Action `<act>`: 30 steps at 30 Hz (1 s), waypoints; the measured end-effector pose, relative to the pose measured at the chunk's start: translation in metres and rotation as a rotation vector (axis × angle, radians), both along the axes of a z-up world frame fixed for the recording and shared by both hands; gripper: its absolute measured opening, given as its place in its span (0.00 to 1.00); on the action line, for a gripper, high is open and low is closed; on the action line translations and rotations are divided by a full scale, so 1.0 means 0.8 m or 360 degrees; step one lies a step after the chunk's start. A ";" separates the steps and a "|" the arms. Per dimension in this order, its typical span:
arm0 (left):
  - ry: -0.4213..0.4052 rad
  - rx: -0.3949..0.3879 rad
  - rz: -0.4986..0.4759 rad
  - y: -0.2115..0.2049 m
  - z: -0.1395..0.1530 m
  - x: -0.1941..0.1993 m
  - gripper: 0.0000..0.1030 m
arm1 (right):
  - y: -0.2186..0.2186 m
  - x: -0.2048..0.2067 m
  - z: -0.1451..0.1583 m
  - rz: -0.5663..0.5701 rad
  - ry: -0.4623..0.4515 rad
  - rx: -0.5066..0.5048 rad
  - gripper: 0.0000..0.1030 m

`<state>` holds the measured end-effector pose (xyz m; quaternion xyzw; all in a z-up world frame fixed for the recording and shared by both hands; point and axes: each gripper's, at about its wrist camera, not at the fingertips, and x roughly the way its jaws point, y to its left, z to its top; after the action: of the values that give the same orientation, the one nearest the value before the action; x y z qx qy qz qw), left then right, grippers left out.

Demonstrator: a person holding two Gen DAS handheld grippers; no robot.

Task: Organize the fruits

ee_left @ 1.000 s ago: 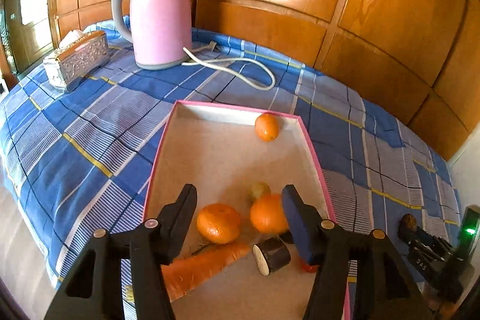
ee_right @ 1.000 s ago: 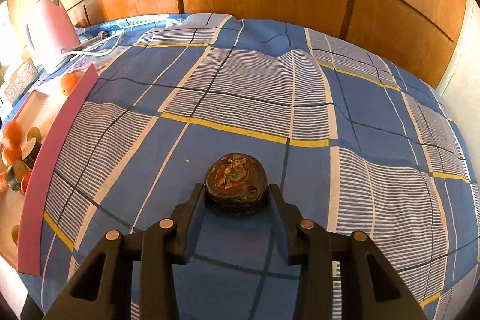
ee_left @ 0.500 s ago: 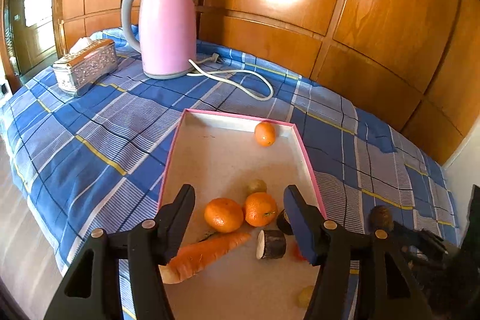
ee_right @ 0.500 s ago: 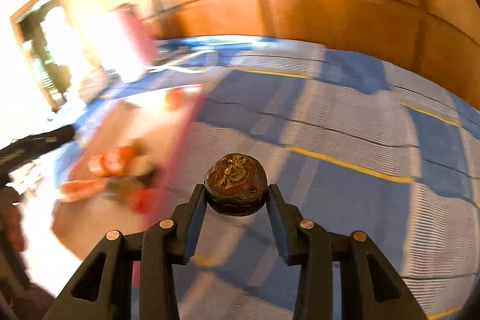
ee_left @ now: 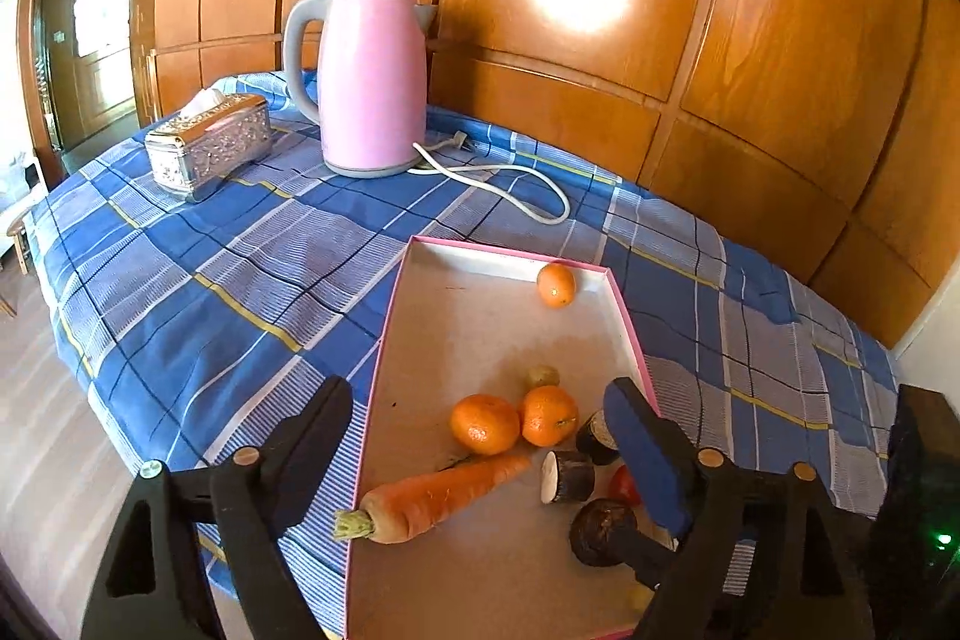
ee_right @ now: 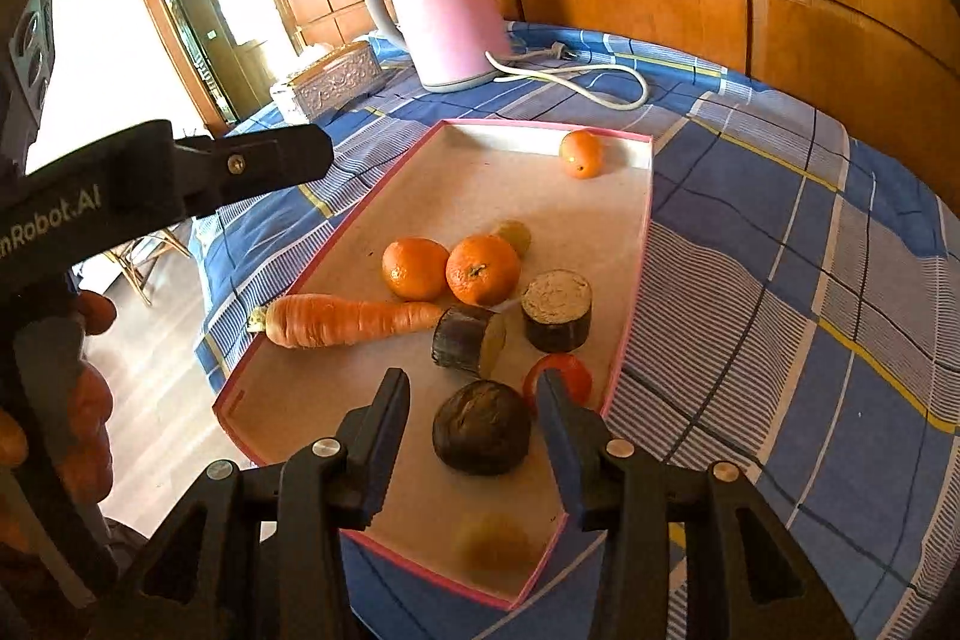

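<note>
A pink-rimmed tray (ee_right: 336,232) (ee_left: 384,340) lies on the blue checked cloth. It holds three oranges (ee_right: 483,269), a carrot (ee_right: 348,321), two dark cut stubs (ee_right: 557,310), a red fruit (ee_right: 570,375) and small yellowish fruits. A dark brown round fruit (ee_right: 482,427) (ee_left: 602,531) rests on the tray floor between my right gripper's (ee_right: 474,424) open fingers, with gaps on both sides. My left gripper (ee_left: 480,436) is open and empty above the tray's near-left end.
A pink kettle (ee_left: 369,79) with a white cord (ee_left: 510,178) stands behind the tray. A silver tissue box (ee_left: 207,148) sits at the far left. Wooden panels (ee_left: 600,10) back the table. The table's left edge drops to the floor.
My right gripper carried the dark fruit from the cloth over to the tray, lowered it and opened. My left gripper drew back and up, staying open.
</note>
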<state>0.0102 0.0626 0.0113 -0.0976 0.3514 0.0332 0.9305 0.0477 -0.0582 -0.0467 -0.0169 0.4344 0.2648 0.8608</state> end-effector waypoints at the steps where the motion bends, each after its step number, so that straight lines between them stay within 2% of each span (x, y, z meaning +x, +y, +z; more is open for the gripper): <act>1: 0.0004 0.0000 -0.0002 -0.001 -0.001 -0.001 0.84 | -0.001 0.001 0.001 -0.0012 -0.0008 -0.0006 0.43; 7: -0.0009 0.0029 -0.0003 -0.008 0.001 -0.011 0.95 | -0.023 -0.008 0.016 -0.0212 -0.0075 0.0000 0.44; 15: -0.0036 0.0075 -0.0012 -0.016 0.005 -0.024 1.00 | -0.044 -0.010 0.031 -0.0432 -0.0174 -0.0074 0.48; 20: -0.0033 0.0092 -0.0028 -0.021 0.004 -0.032 1.00 | -0.044 -0.018 0.030 -0.0485 -0.0227 -0.0165 0.48; 27: -0.0063 0.0112 -0.0029 -0.027 0.010 -0.040 1.00 | -0.042 -0.024 0.031 -0.0487 -0.0245 -0.0181 0.48; 30: -0.0055 0.0163 0.0006 -0.031 0.011 -0.041 1.00 | -0.040 -0.025 0.032 -0.0478 -0.0255 -0.0184 0.48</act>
<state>-0.0228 0.0377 0.0198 -0.0512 0.3330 0.0512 0.9401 0.0274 -0.0906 -0.0210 -0.0222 0.3764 0.1058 0.9201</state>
